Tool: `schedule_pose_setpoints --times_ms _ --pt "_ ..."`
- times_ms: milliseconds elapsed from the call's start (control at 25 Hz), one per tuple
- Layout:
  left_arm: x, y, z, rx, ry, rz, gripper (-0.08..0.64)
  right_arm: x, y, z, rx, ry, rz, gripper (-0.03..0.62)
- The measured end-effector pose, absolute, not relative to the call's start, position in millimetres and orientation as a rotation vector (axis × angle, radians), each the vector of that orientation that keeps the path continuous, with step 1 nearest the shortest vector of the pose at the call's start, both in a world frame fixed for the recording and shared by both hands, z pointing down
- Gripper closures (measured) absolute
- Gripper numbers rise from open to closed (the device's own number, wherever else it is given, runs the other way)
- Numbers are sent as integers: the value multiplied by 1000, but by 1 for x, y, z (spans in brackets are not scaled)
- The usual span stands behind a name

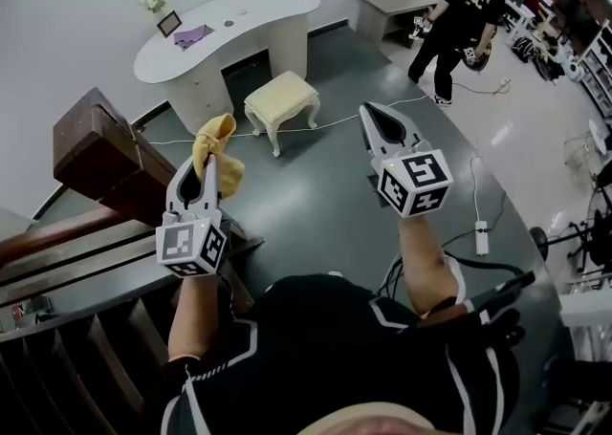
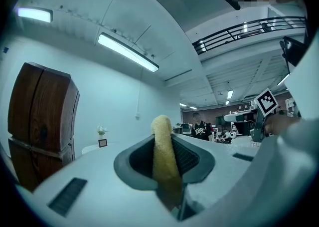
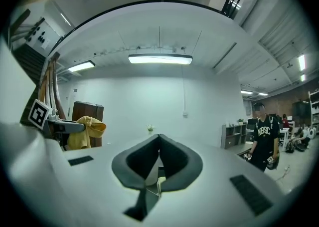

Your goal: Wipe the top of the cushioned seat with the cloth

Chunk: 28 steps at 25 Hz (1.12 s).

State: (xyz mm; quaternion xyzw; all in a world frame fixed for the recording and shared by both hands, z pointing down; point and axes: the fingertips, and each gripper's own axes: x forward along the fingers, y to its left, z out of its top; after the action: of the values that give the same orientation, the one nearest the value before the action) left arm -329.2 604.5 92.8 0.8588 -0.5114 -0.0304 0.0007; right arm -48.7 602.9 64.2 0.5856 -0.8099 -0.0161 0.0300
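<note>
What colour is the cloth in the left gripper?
A soft yellow cloth, clearest in the head view.

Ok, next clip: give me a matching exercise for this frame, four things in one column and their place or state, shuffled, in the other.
Column one
1. cloth
2. right gripper
3. cushioned seat
4. picture frame

Column two
A. standing on the white desk
B. on the floor beside the desk
C. clamped in the left gripper
D. jaws together, nothing between them

Pairs: 1-C, 2-D, 3-B, 4-A.
</note>
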Motion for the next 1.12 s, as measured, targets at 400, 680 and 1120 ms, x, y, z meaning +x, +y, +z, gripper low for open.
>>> schedule_pose_setpoints --times_ms 400,680,1120 --pt "-306 613 95 2696 -1597 -84 489 -26 614 72 1816 -2496 -14 587" --pt "-273 615 88 2659 -1515 -159 489 -3 616 73 1812 -2515 -1 588" --pt "-222 598 98 2662 -1612 -120 489 57 621 67 1783 -2513 -120 588"
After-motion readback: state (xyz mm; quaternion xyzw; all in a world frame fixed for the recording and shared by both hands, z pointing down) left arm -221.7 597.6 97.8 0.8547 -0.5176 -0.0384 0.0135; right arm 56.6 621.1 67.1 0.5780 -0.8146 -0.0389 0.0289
